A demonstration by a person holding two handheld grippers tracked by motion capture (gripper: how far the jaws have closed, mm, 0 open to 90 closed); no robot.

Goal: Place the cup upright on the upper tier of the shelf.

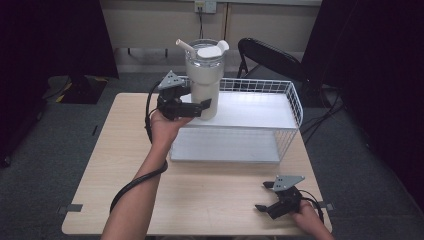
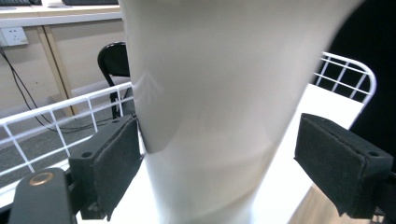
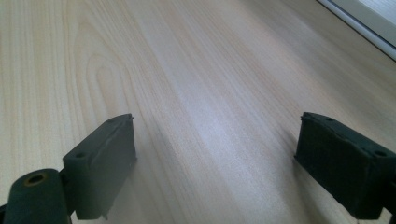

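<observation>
One tumbler (image 1: 204, 82) stands upright, long axis vertical, straw up, on the top shelf of one white wire rack (image 1: 295, 102). My left gripper (image 1: 192, 107) straddles its base, jaws apart, one pad (image 2: 112, 165) touching. My right gripper (image 1: 267, 197) rests spread wide on the surface (image 1: 210, 195).

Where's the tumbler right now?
In the high view, the tumbler stands on the left end of the rack's top shelf, between the open jaws of the left gripper.

Tumbler (image 2: 215, 107) top & base cut off by frame edges in left gripper view. In high view, left gripper (image 1: 192, 107) hides part of its lower body; can't tell if right pad (image 2: 338, 161) touches it.
</observation>
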